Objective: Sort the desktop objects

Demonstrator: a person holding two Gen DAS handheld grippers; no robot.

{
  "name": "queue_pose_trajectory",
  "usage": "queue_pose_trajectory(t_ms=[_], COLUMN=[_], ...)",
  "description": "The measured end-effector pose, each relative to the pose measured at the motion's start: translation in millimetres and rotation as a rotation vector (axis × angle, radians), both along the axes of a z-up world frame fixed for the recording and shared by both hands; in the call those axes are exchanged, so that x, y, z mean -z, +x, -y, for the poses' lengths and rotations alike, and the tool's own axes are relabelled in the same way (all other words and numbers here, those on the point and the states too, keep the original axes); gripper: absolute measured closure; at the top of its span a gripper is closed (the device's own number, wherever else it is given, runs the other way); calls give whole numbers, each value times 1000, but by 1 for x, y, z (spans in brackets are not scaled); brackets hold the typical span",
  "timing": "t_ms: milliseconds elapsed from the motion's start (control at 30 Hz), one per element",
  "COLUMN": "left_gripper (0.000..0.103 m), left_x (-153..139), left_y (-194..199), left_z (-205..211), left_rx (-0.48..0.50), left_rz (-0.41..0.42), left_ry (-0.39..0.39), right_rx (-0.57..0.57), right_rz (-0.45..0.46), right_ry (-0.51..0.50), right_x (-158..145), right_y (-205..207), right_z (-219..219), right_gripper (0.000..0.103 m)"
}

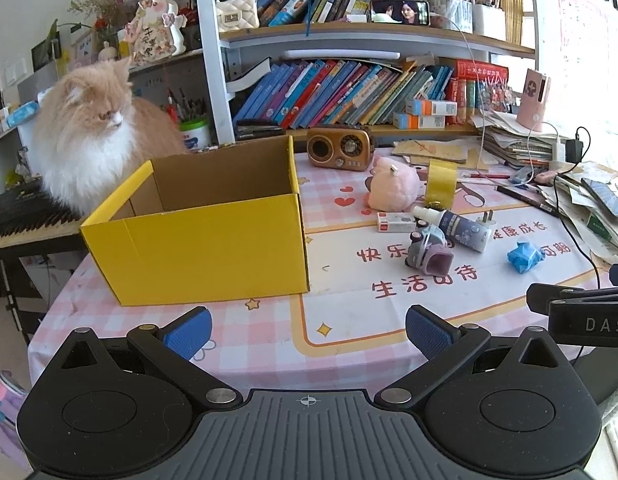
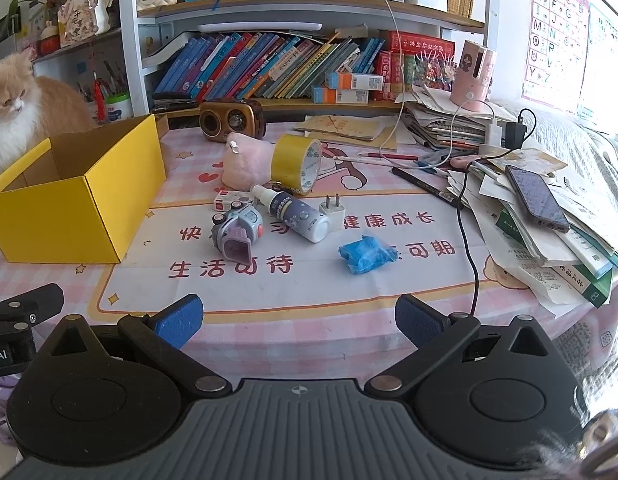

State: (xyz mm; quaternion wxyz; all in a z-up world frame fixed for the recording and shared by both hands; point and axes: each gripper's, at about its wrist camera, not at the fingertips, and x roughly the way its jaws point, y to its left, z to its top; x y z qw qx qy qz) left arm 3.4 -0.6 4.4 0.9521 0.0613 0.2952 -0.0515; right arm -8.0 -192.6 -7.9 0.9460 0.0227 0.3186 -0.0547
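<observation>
An open, empty yellow cardboard box stands on the left of the desk. To its right lie a toy camera, a spray bottle, a white plug, a crumpled blue wrapper, a small white box, a pink plush and a yellow tape roll. My left gripper is open and empty near the desk's front edge. My right gripper is open and empty, in front of the wrapper.
A fluffy orange-and-white cat sits behind the box at left. A brown radio stands at the back. Piled papers, a phone, pens and black cables crowd the right side. Bookshelves rise behind.
</observation>
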Motion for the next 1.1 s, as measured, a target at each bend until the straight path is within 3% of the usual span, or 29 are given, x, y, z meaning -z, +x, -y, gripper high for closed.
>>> queue_pose_trajectory(t_ms=[1100], left_gripper=[0], left_x=[4], left_y=[11], left_z=[-14], left_rx=[74], left_rz=[4], left_ry=[-38], right_rx=[9], right_rz=[-29], right_ry=[-15], right_x=[3], right_y=[4], right_z=[-20], right_gripper=[0])
